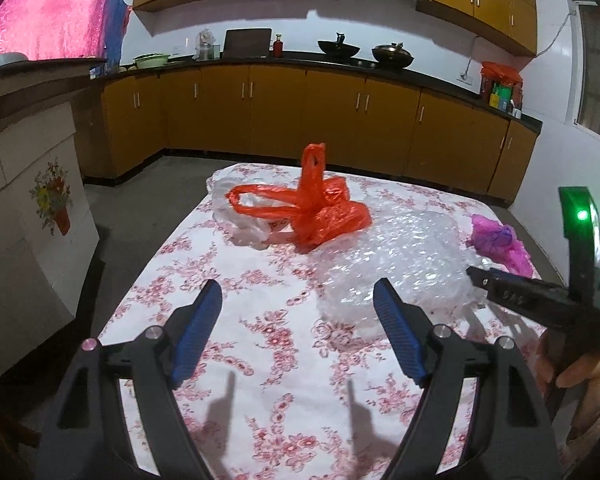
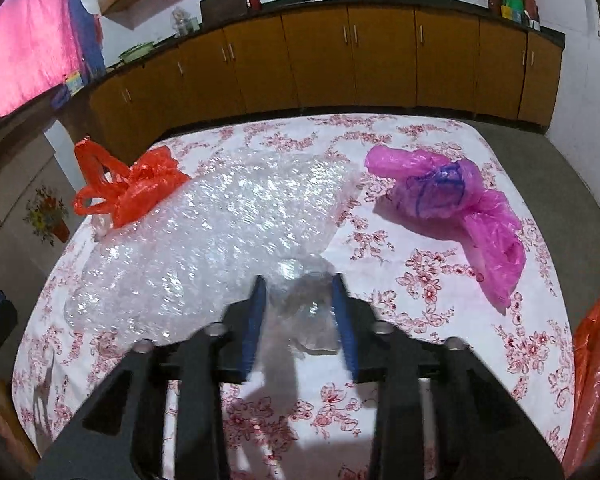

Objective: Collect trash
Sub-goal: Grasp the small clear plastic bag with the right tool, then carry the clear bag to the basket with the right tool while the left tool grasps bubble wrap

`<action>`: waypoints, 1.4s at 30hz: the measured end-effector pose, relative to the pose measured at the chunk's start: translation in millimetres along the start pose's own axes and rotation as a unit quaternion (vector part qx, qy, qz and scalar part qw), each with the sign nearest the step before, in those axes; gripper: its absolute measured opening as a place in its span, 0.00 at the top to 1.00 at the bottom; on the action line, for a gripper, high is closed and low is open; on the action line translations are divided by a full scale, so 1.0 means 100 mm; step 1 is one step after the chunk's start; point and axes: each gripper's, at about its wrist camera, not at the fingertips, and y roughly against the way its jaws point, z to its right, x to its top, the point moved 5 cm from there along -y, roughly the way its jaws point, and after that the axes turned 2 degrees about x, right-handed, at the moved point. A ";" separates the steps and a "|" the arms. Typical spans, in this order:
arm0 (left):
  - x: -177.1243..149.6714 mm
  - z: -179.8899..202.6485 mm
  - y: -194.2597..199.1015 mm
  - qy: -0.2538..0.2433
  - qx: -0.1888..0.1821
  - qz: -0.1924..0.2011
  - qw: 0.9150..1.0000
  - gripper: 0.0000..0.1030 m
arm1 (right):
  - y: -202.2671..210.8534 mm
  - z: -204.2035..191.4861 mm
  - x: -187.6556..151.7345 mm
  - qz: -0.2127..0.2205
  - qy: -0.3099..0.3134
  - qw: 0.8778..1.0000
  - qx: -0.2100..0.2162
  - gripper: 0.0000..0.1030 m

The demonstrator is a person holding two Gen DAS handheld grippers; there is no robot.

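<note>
Bare desk (image 1: 284,380) fills the lower frame; bubble wrap (image 1: 396,264) blocks centre-right, the orange bag (image 1: 320,216) blocks beyond, upper centre.

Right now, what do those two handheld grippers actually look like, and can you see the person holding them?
The left gripper and right gripper look alike: black angular arms with round silver pivot pins, ending in flat fingers faced with ribbed blue pads. Seen from the left wrist view, the right one's black body carries a curved panel with a glowing green light. A bare hand grips it; no sleeve or cables are visible.
</note>
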 end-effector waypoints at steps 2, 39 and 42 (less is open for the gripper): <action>0.03 0.06 0.00 -0.001 -0.006 0.001 1.000 0.24 | 0.02 0.02 -0.01 0.000 0.000 1.000 -0.001 0.77; 0.06 0.95 -0.23 -0.006 -0.091 -0.069 0.993 0.89 | 1.25 0.61 -0.38 0.057 -0.021 0.997 -0.050 0.80; 0.07 0.97 -0.06 -0.008 -0.100 -0.061 0.993 0.89 | 1.40 0.64 -0.39 0.068 -0.022 0.996 -0.051 0.80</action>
